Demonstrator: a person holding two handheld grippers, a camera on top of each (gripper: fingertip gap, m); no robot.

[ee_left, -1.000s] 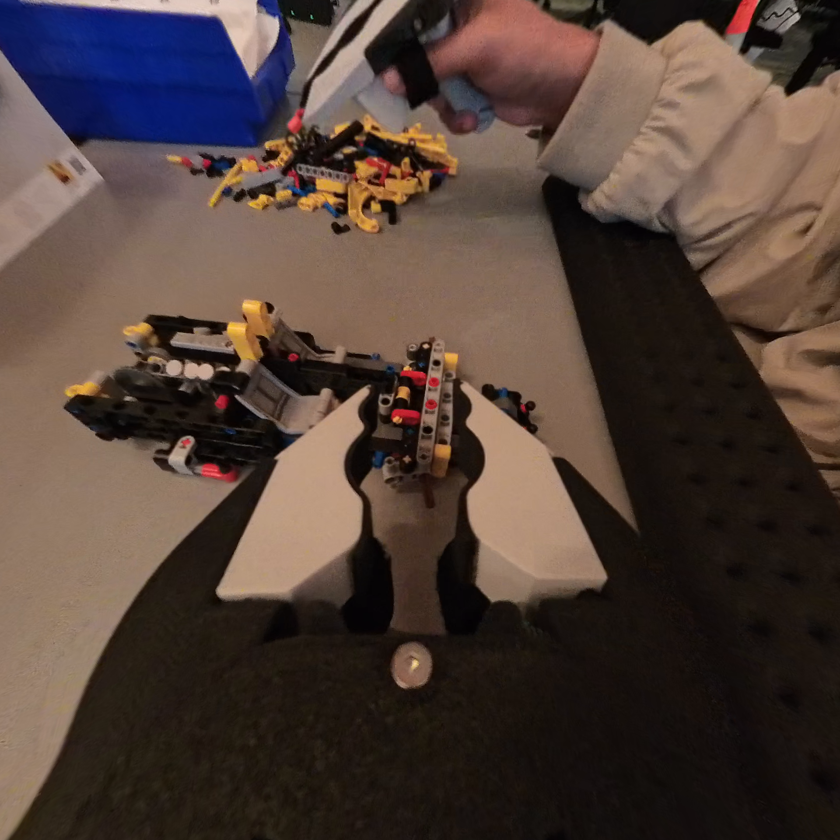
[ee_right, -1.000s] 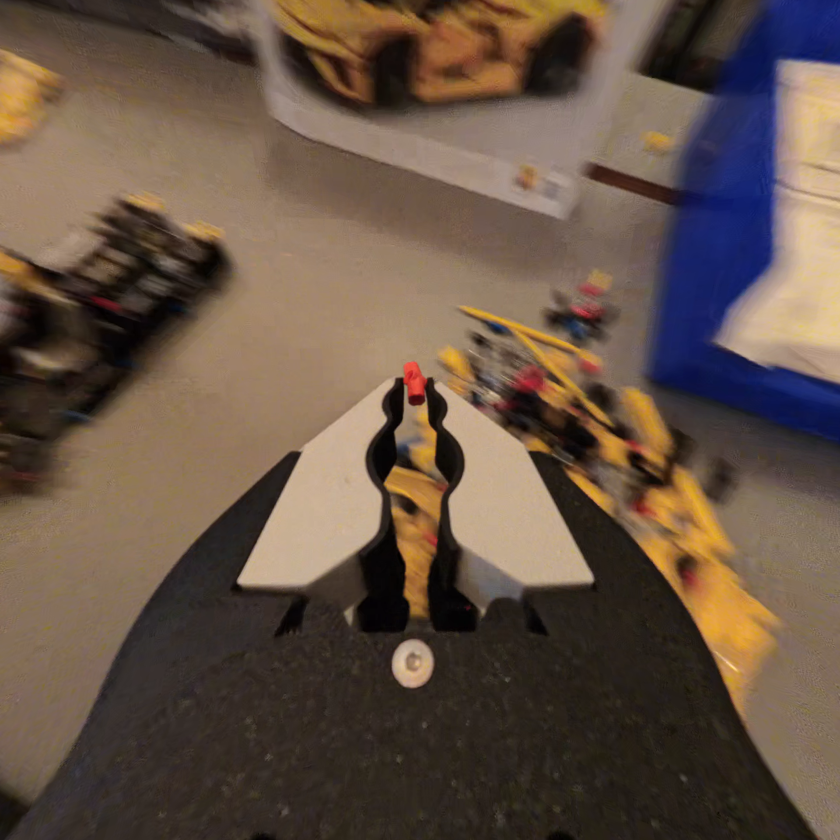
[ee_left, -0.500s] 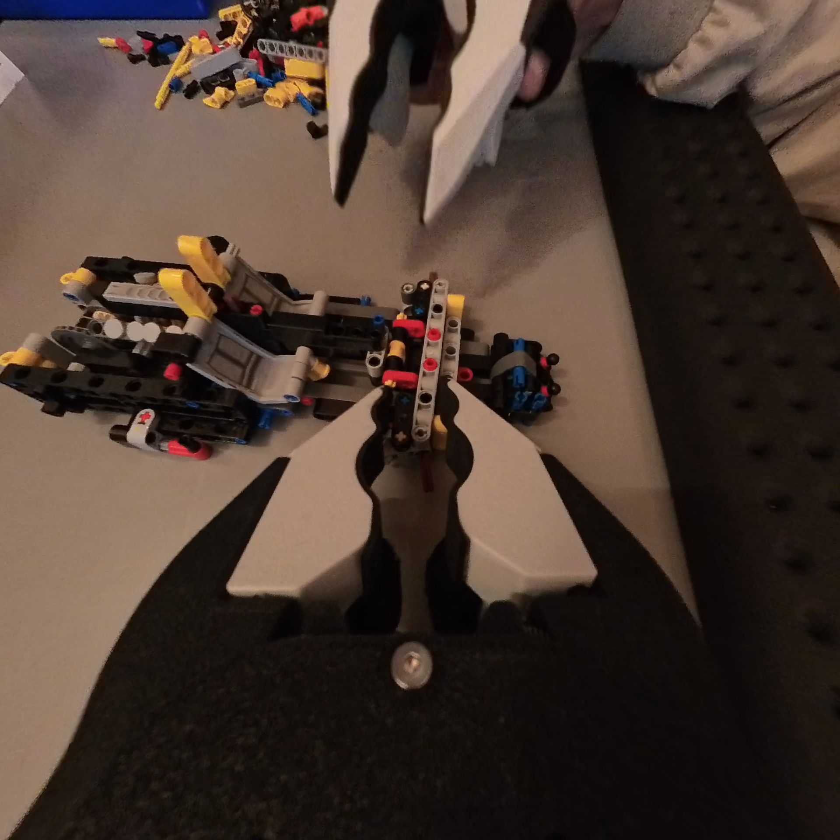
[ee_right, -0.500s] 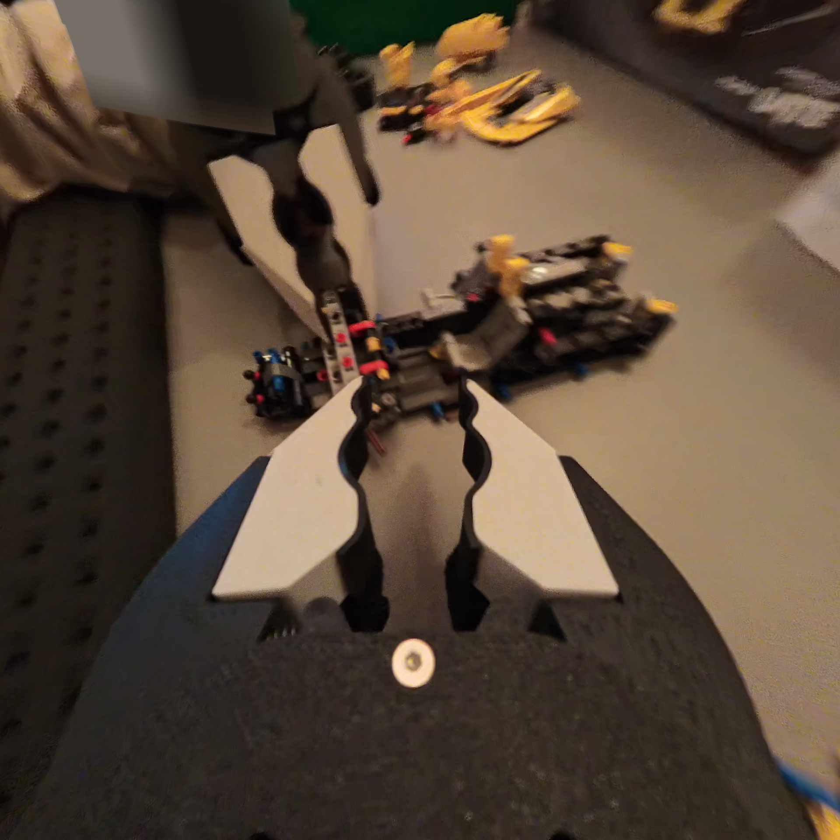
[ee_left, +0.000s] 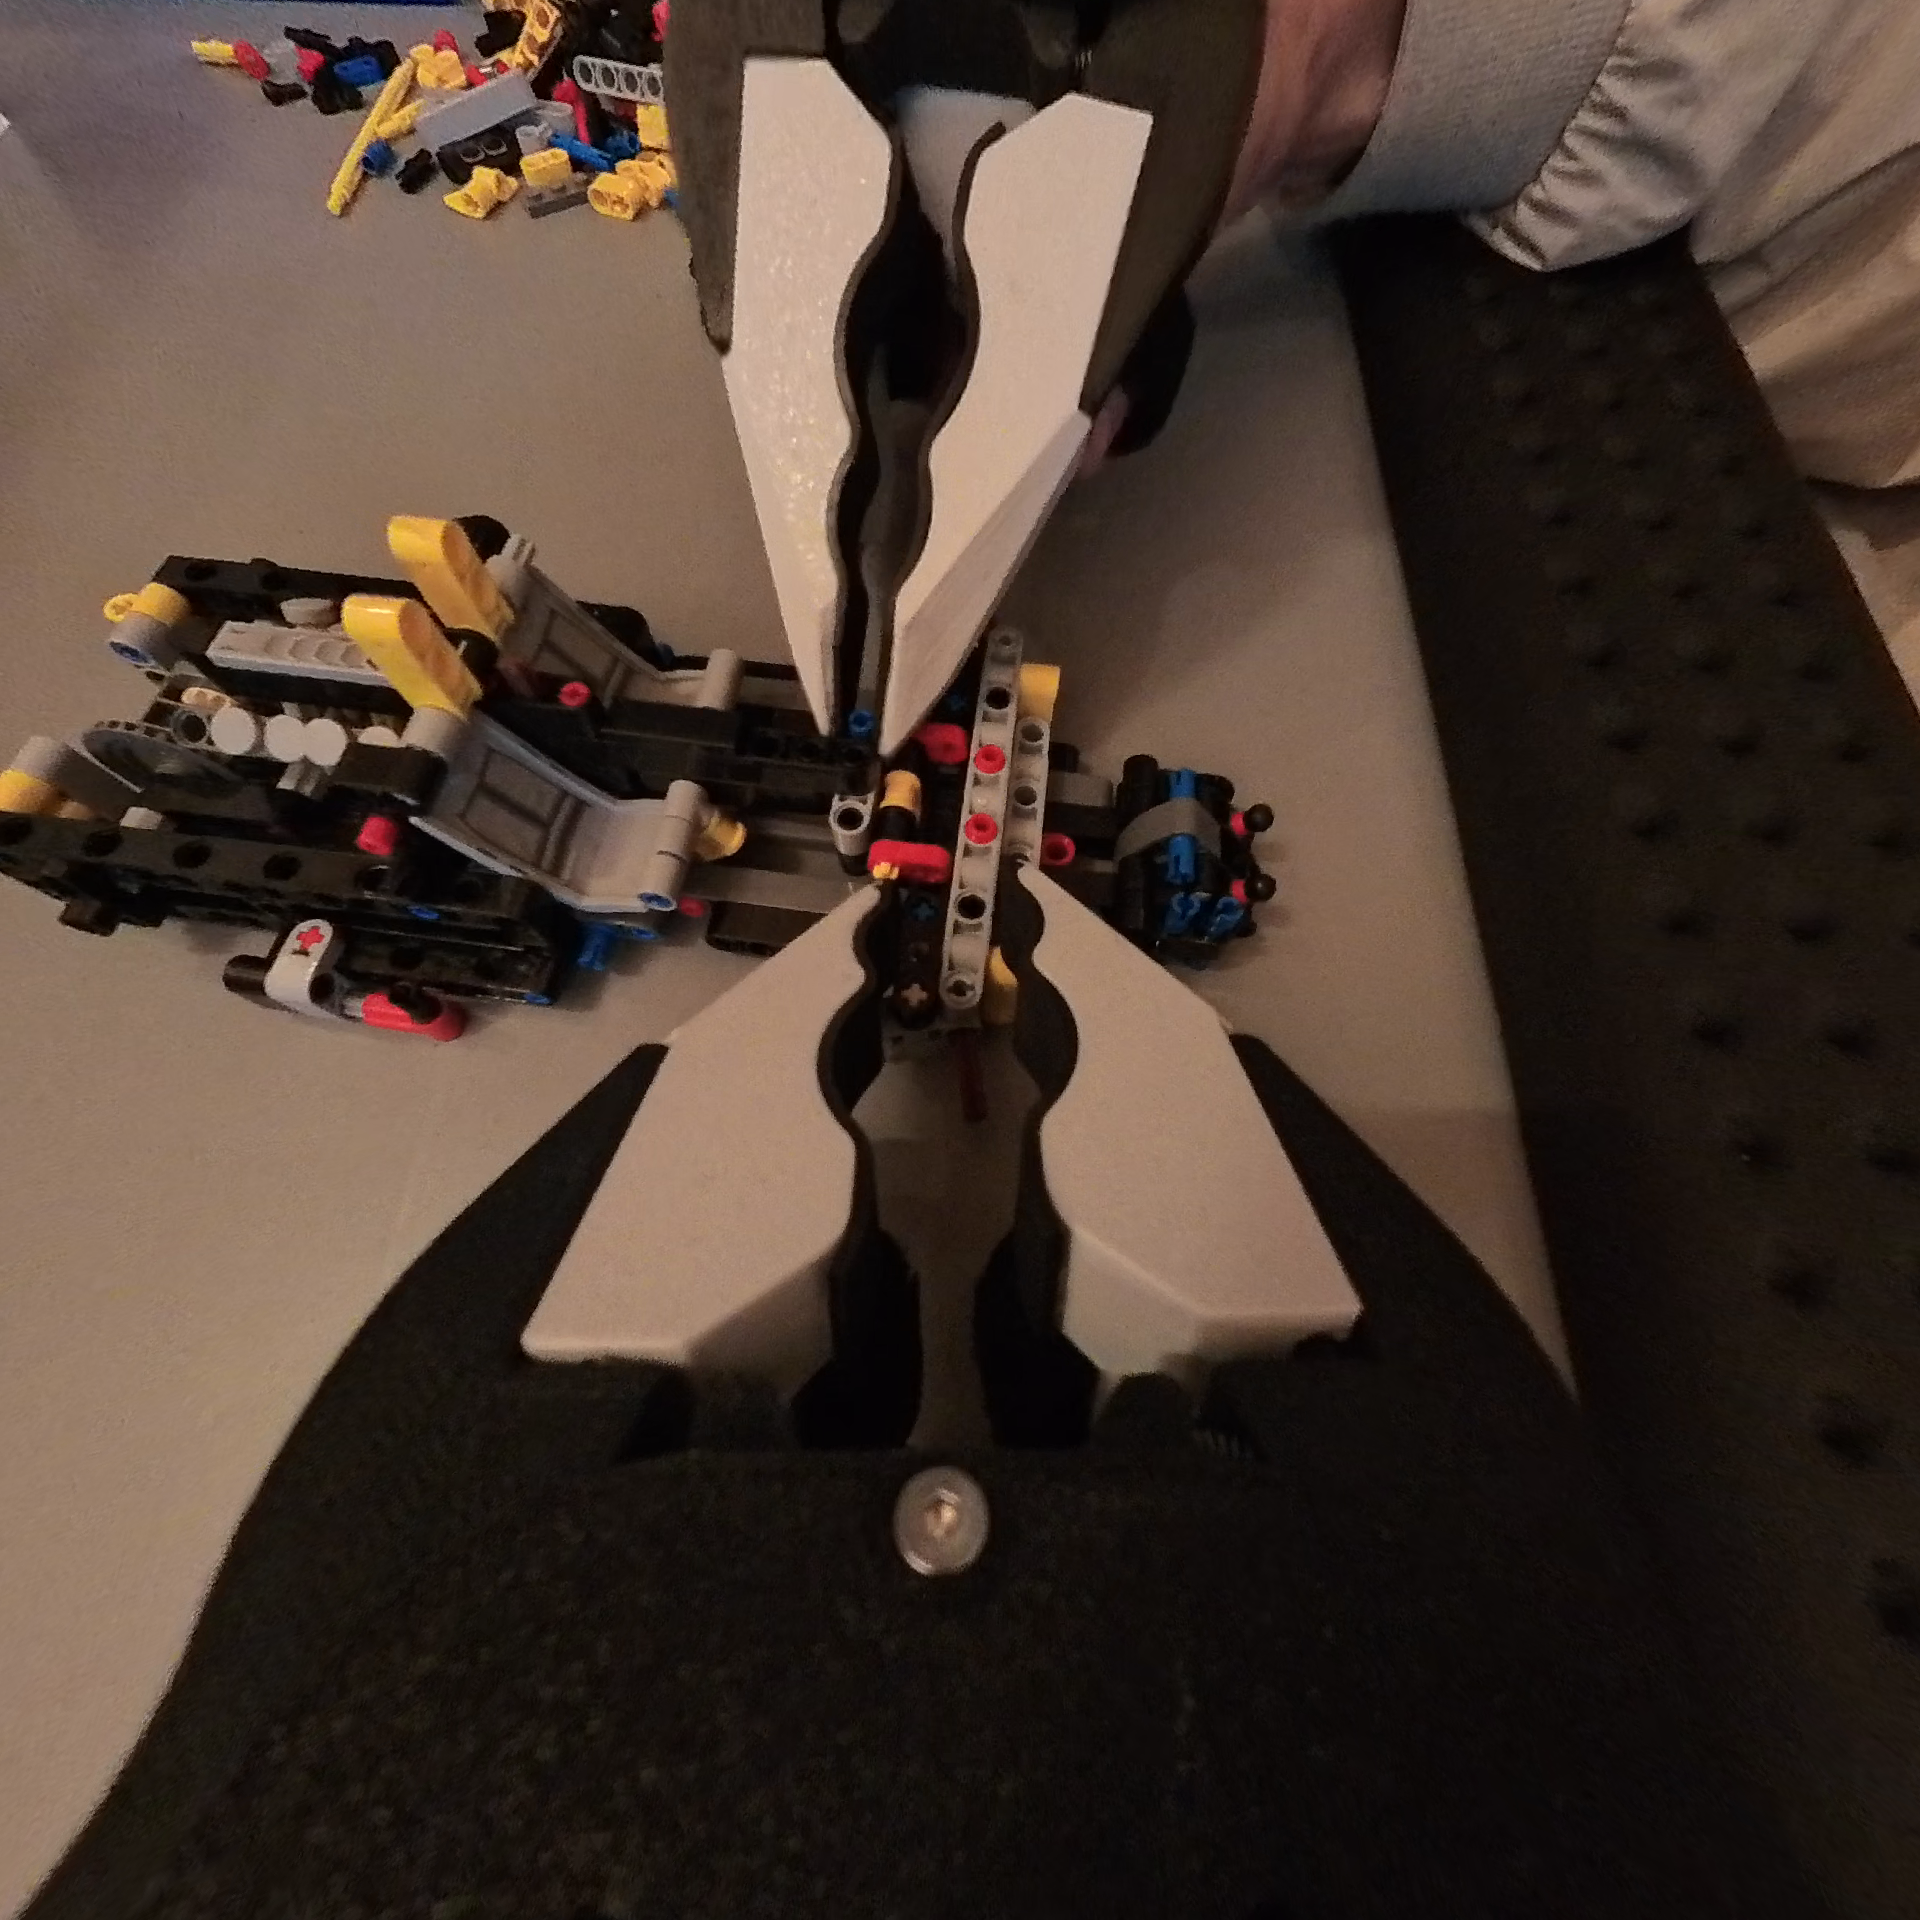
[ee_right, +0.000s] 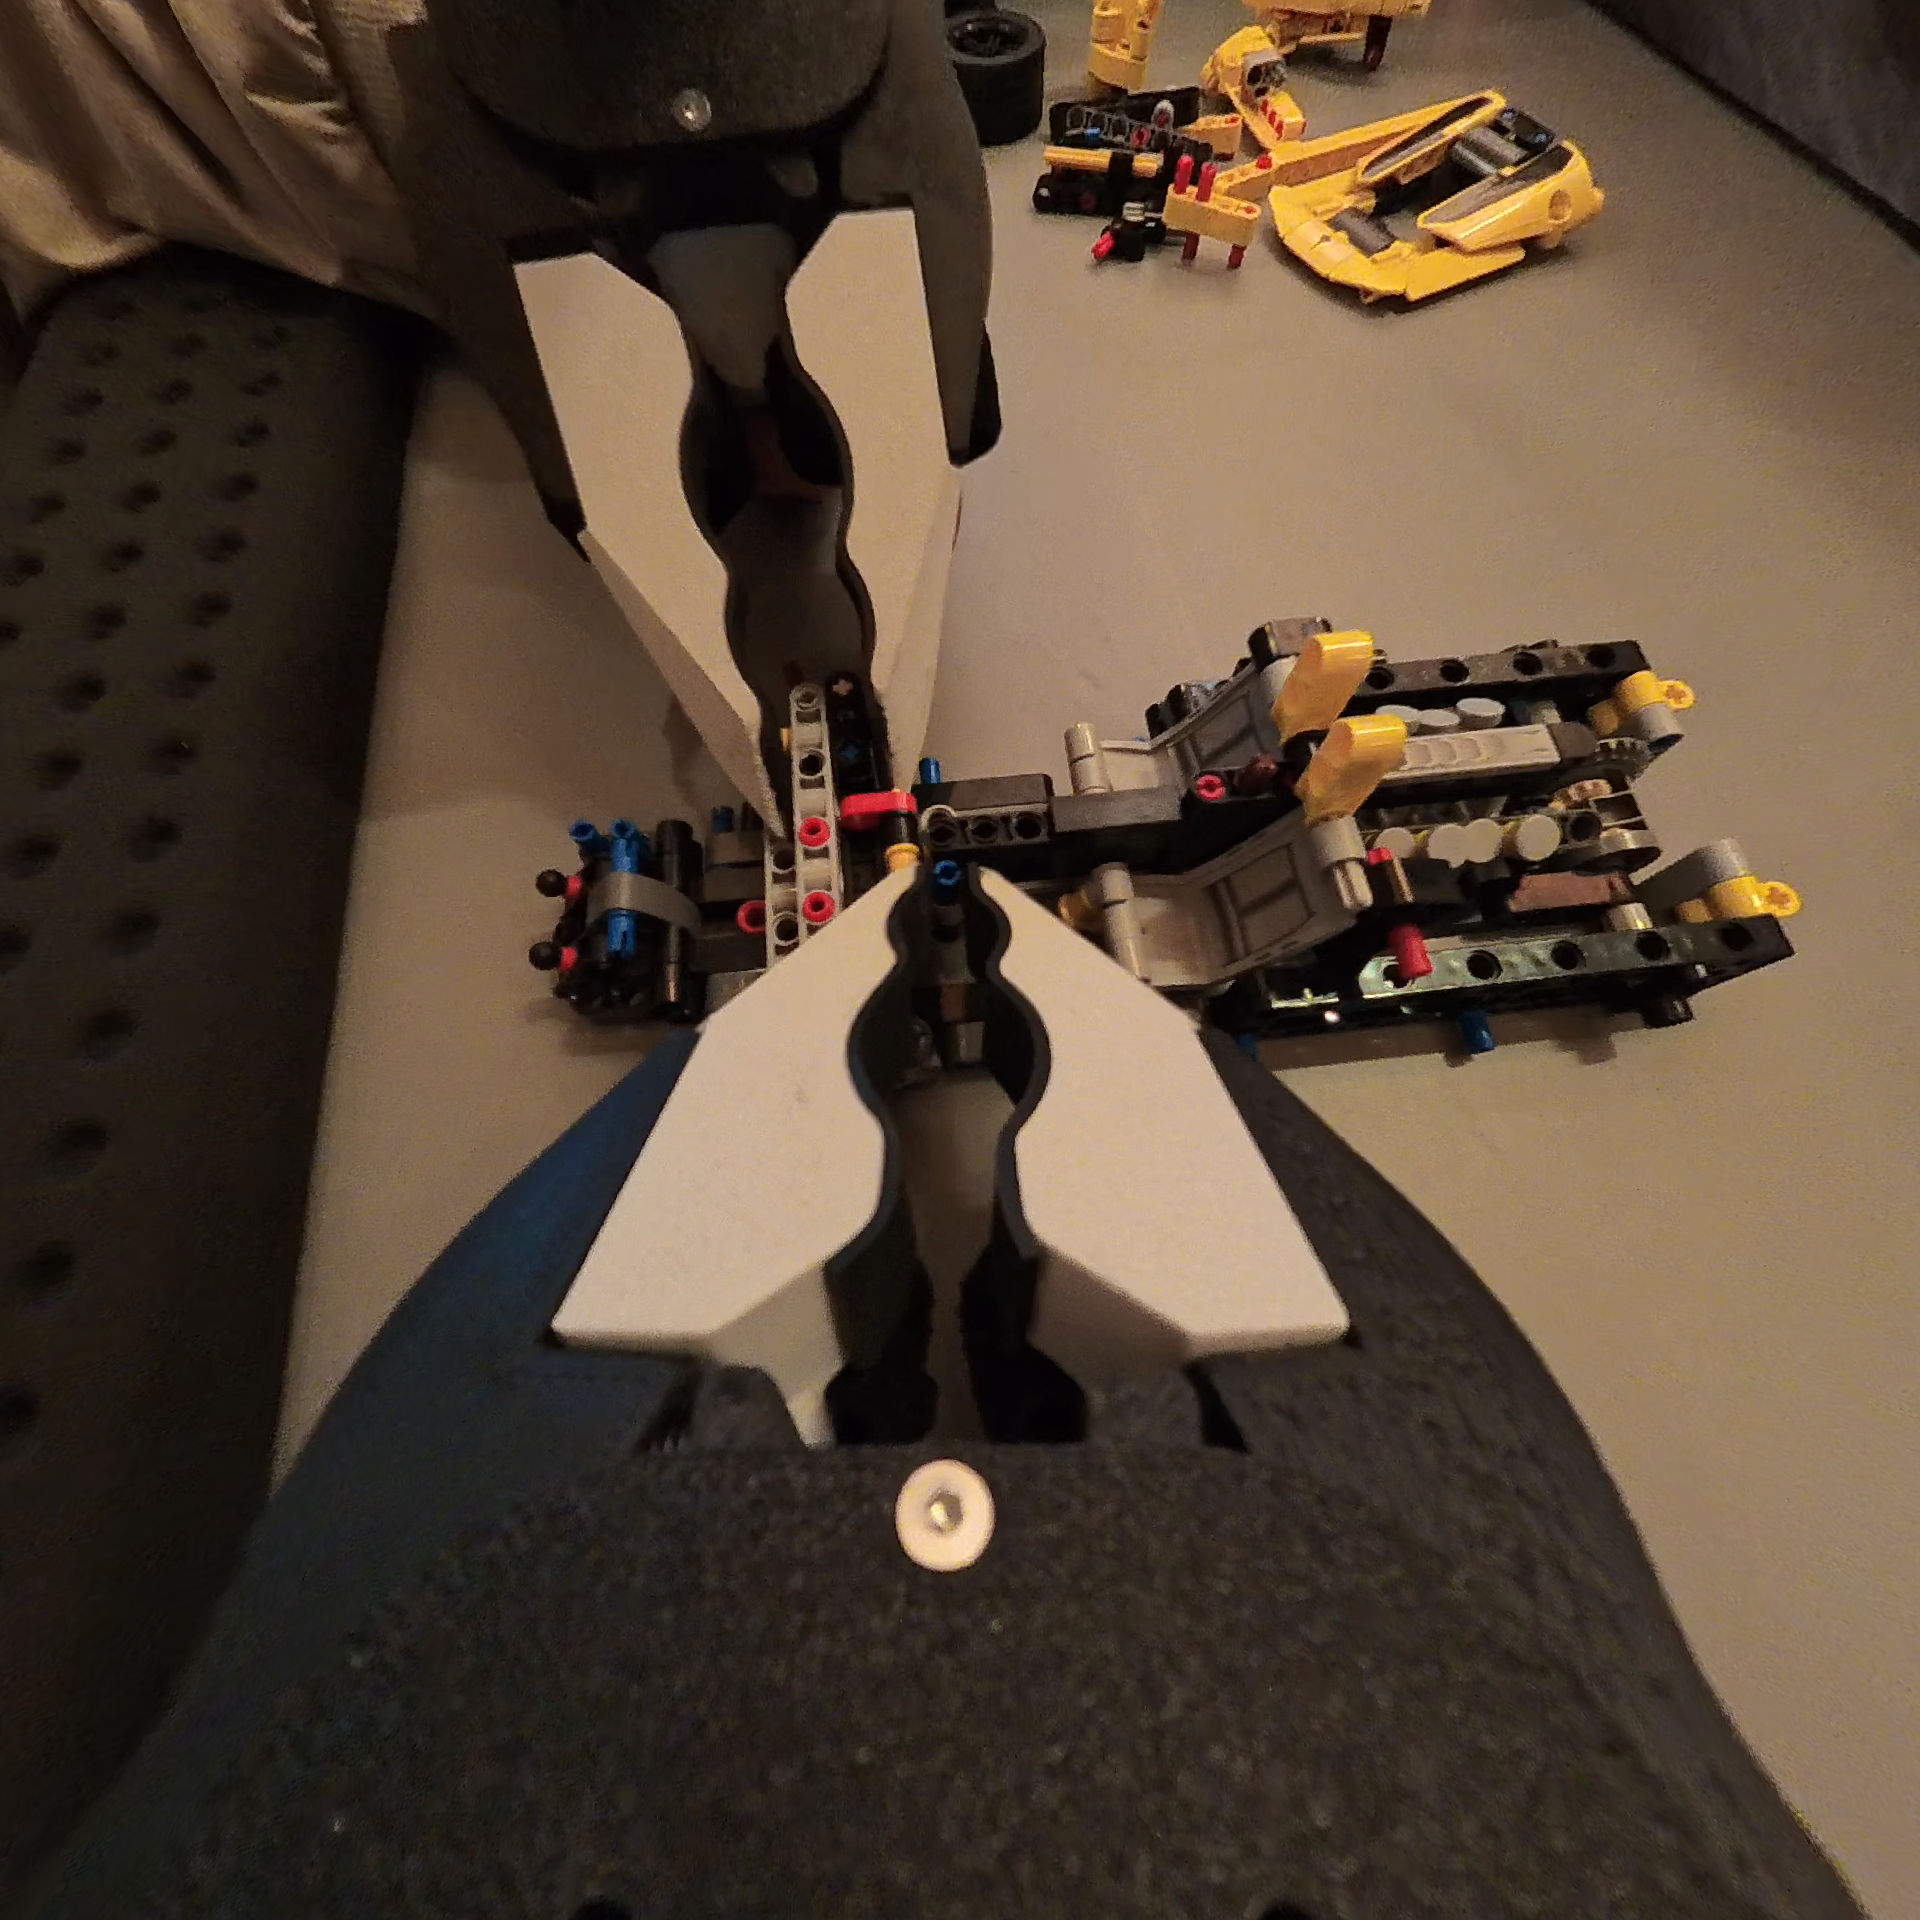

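Observation:
A long black, grey and yellow brick chassis (ee_left: pixel 520 810) lies on the grey table and also shows in the right wrist view (ee_right: pixel 1351 883). My left gripper (ee_left: pixel 951 904) is shut on its grey cross beam (ee_left: pixel 977 831) at the chassis's narrow end. It shows from the front in the right wrist view (ee_right: pixel 836 790). My right gripper (ee_right: pixel 943 883) points down at the chassis from the opposite side. Its jaws stand narrowly closed around a small blue pin (ee_right: pixel 943 871) on top of the frame, right beside the beam. The same shows in the left wrist view (ee_left: pixel 860 732).
A pile of loose yellow, black and red pieces (ee_left: pixel 499 135) lies at the far left. Yellow body panels (ee_right: pixel 1434 208) and a black wheel (ee_right: pixel 992 62) lie beyond the chassis. A black perforated mat (ee_left: pixel 1662 831) borders the table. A beige sleeve (ee_left: pixel 1662 156) is above it. Only a small space, under 4 cm, lies between the two pairs of fingers.
My right gripper left the loose pile, where it held a red pin, swung over to the chassis with jaws open, and has closed at the blue pin. The left gripper kept its hold.

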